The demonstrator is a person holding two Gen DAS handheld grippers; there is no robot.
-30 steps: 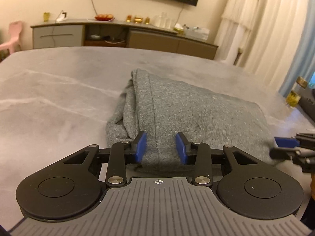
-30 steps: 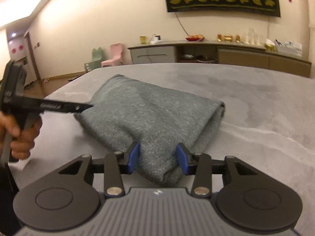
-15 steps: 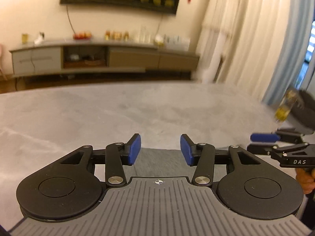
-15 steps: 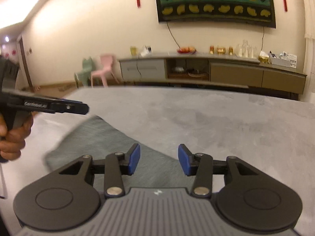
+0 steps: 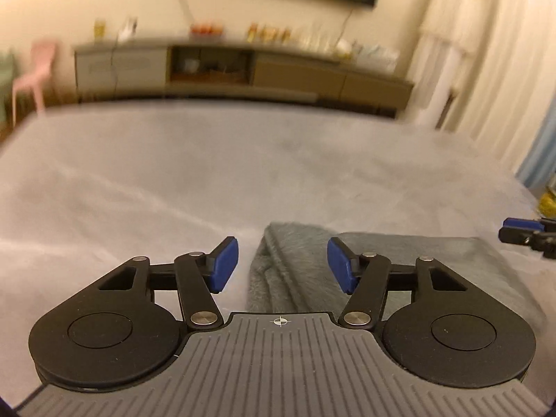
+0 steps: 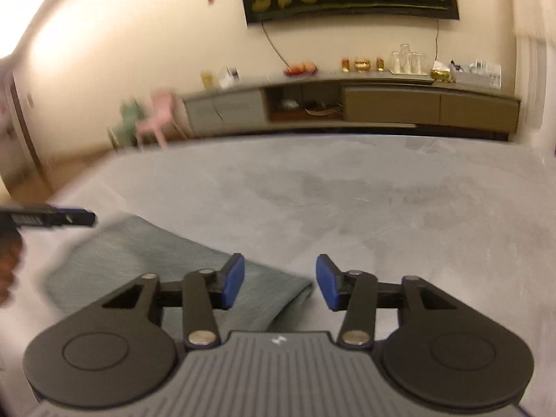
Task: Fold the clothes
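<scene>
Now both grippers (image 5: 283, 266) (image 6: 279, 281) open above folded garment (image 5: 288, 267).

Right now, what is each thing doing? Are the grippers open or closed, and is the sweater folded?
Left gripper: open, holding nothing, above the near edge of the sweater.
Right gripper: open, holding nothing.
Grey sweater: folded into a bundle, lying flat on the table, not gripped.
Table: grey, with the sweater at its near side.
Cabinet: middle shelf open, drawers shut.
</scene>
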